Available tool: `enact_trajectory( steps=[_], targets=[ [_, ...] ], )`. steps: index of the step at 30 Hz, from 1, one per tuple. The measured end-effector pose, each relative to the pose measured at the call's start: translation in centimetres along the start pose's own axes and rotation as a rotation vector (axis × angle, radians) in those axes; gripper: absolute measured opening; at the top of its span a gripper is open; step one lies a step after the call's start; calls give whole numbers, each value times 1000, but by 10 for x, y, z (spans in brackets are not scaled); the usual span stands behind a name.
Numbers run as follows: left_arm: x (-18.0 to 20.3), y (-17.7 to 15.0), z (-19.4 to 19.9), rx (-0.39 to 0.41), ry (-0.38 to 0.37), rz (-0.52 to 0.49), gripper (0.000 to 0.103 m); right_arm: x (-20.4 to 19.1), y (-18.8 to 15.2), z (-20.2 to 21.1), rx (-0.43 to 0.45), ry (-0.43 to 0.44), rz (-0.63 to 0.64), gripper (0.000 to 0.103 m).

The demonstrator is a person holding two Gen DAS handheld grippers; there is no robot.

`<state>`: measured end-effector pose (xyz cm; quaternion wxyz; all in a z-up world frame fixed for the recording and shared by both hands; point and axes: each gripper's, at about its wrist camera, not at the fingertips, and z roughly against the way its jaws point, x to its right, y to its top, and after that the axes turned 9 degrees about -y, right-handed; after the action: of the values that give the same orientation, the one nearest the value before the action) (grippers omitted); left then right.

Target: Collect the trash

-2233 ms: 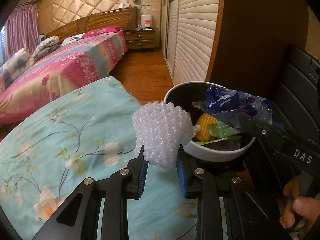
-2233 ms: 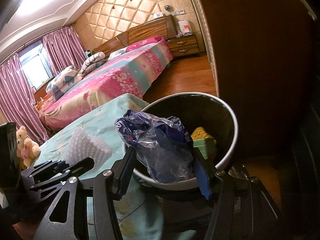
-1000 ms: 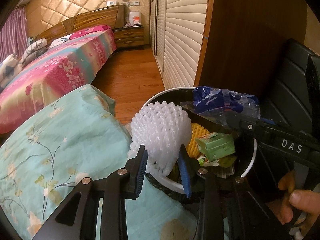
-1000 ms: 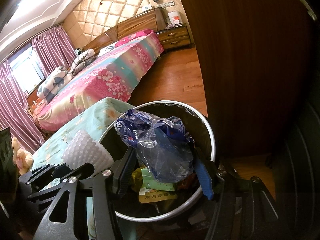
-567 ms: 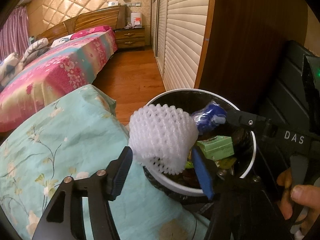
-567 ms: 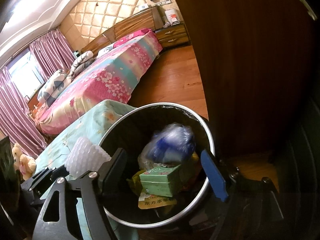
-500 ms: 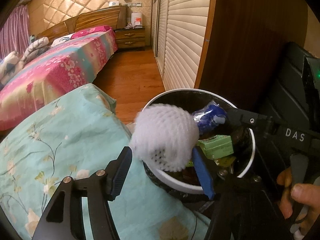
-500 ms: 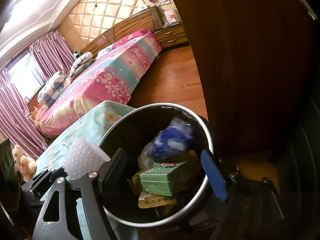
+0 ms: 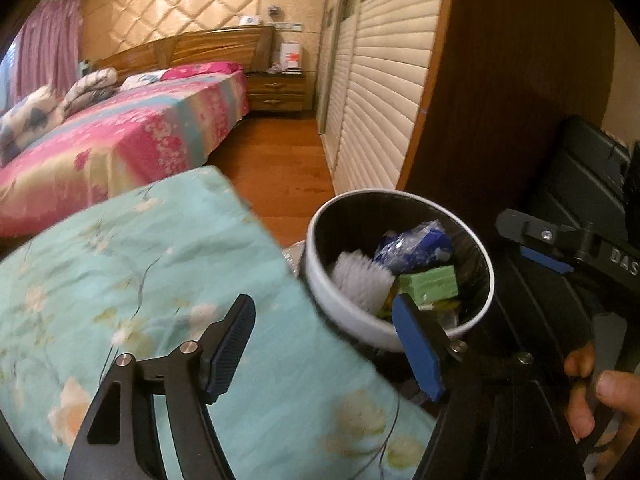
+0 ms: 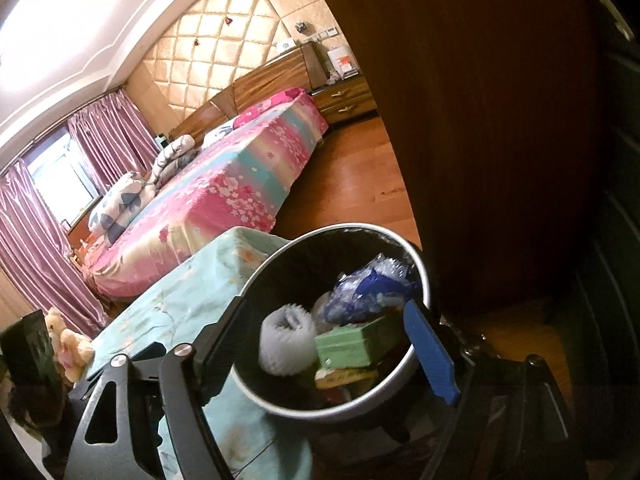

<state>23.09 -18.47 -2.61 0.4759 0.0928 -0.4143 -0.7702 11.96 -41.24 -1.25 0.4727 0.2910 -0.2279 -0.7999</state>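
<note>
A round trash bin (image 9: pixel 316 240) (image 10: pixel 424 276) with a pale rim and a black liner stands beside the bed. Inside lie a white foam net (image 9: pixel 362 284) (image 10: pixel 286 344), a crumpled blue and clear plastic bag (image 9: pixel 412 246) (image 10: pixel 372 288) and a green box (image 9: pixel 430 284) (image 10: pixel 356 344). My left gripper (image 9: pixel 324 338) hangs over the bin's near rim, its jaws opening with nothing between them. Above the bin, my right gripper (image 10: pixel 332 344) also has opening, empty jaws. The right gripper's body (image 9: pixel 568 244) and the hand (image 9: pixel 600 396) holding it show in the left wrist view.
A teal flowered bedspread (image 9: pixel 140 280) (image 10: pixel 192 292) lies left of the bin. A dark wooden wardrobe (image 9: pixel 500 80) (image 10: pixel 500 120) stands right behind it. Further off are wooden floor (image 9: pixel 280 168), a pink bed (image 9: pixel 120 148) and a nightstand (image 9: pixel 276 92). A teddy bear (image 10: pixel 66 344) sits at far left.
Both grippers opened and released their loads: the foam net and the blue plastic bag fell into the bin. Both grippers then drew back a little from it.
</note>
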Motion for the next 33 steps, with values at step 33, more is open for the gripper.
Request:
enact_trajectory(
  steps=[33],
  targets=[
    [11, -136, 172, 435, 326, -7, 102, -103, -106, 88, 443, -49, 289, 103]
  ],
)
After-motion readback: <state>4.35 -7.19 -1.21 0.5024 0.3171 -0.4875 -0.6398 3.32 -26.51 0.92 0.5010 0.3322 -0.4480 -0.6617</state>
